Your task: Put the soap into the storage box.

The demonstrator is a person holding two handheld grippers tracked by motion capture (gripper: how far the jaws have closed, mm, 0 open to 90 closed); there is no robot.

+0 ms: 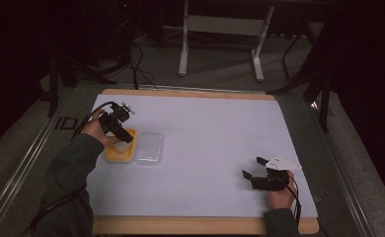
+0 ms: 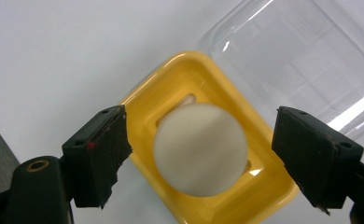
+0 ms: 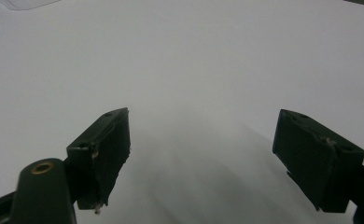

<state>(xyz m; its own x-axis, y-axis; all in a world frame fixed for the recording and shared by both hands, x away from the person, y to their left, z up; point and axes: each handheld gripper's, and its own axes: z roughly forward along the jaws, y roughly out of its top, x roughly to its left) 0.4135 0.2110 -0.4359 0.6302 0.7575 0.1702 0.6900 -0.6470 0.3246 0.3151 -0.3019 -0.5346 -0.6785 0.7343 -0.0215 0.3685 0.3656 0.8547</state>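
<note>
A yellow soap dish [image 1: 117,154] [image 2: 208,74] lies on the white table cover at the left, with a round cream soap bar [image 2: 199,148] resting in it. My left gripper [image 1: 123,136] [image 2: 201,158] hovers directly over the dish, open, its jaws standing on either side of the soap without touching it. A clear plastic lid [image 1: 149,147] [image 2: 301,56] lies flat right beside the dish. My right gripper [image 1: 255,168] [image 3: 201,156] rests low over the bare cover near the front right, open with nothing between its jaws.
The white cover [image 1: 205,133] spans the wooden tabletop [image 1: 180,224]. Beyond the far edge stand a white frame's legs [image 1: 183,54] and cables [image 1: 138,64] on the floor. A metal rail [image 1: 27,163] runs along the left side.
</note>
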